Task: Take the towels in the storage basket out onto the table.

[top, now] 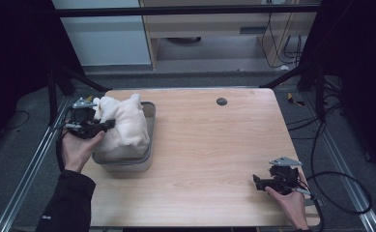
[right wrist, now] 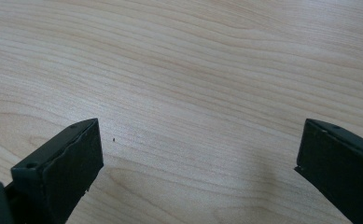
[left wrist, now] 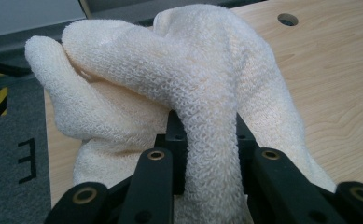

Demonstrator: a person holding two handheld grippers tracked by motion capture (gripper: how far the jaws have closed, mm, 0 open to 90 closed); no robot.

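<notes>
A: In the high view, where is the towel (top: 122, 123) found, and why is it held in that way?

B: It is seen piled in the grey metal tub (top: 150, 126) at the left side of the table (top: 214, 145), and it is heaped well above the rim. The left gripper (top: 109, 123) is pressed against the left flank of the towel. It is judged that a fold is taken from the side so that the cloth can be lifted or moved without the tub being touched.

A: And the right gripper (top: 256, 181)?

B: It is kept low near the right front corner of the table, well apart from the tub. Probably it is parked there so that the working area is left free.

A: What is told by the left gripper view?

B: A thick fold of the towel (left wrist: 207, 140) is pinched between the black fingers (left wrist: 153, 182), which are closed on it from both sides. The rest of the cloth is bunched behind, with the table (left wrist: 338, 84) seen at the right. Whether anything else lies in the tub under the towel cannot be told, because the inside is covered.

A: And the right gripper view?

B: The fingers (right wrist: 62, 168) are spread wide, nothing is held between them, and bare wood of the table (right wrist: 193, 93) is seen below.
</notes>
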